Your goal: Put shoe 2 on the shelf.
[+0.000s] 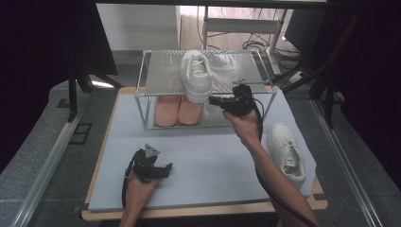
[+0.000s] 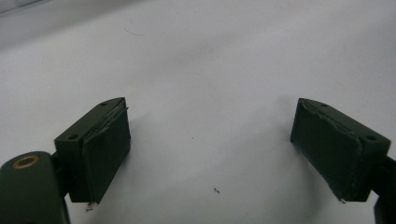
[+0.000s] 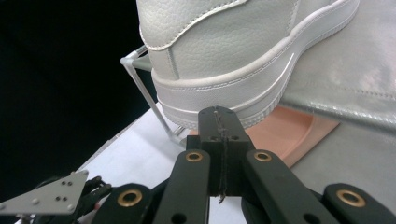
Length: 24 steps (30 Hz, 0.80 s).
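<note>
My right tongs [image 3: 219, 116] are shut tight with nothing in them, right by the heel of the white shoe [image 1: 196, 74] on top of the rack [image 1: 156, 80]. My left tongs [image 1: 156, 168] sit wide open over the table [image 1: 208, 161]

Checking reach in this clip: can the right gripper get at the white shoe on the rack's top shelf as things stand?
Probably yes. The right gripper is right at the white shoe's heel, which overhangs the rack's front edge, with nothing between them. Its jaws are shut, though, so it could push but would have to open to grasp.

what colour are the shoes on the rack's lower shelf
Pale pink shoes, clearest in the high view.
</note>
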Motion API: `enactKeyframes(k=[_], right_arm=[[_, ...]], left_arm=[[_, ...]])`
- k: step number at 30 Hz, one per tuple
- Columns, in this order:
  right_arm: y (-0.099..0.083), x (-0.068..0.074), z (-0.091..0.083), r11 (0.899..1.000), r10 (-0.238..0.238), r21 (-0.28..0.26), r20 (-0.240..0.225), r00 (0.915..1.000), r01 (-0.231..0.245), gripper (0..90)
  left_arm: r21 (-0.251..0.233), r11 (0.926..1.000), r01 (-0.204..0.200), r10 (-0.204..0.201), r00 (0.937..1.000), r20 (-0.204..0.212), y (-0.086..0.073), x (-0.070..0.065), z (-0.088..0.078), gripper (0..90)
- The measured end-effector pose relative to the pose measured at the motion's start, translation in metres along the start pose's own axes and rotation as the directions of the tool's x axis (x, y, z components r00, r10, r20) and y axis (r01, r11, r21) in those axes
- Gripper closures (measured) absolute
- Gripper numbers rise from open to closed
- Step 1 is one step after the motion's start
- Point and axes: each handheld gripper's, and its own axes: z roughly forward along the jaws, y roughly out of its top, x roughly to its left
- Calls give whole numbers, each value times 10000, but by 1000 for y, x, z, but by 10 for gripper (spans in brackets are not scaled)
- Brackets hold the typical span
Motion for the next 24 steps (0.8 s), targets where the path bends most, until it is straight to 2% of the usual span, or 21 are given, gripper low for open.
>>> enactKeyframes(k=[6, 9, 13, 24], right_arm=[[4, -1, 10, 9999, -58, -98, 79, 10000, 59, 900], [6, 0, 16, 9996, -278, -4, 269, 9993, 279, 900], [9, 0, 18, 9996, -257, -82, 312, 9992, 260, 900], [8, 6, 29, 9996, -275, 37, 148, 9995, 275, 900]], left_arm=[[-2, 10000, 0, 0, 10000, -6, 0, 0, 0, 122], [2, 10000, -1, 1, 10000, -3, 0, 0, 0, 122], [1, 10000, 1, -1, 10000, -3, 0, 0, 0, 123], [-5, 10000, 4, -4, 10000, -6, 0, 0, 0, 122]])
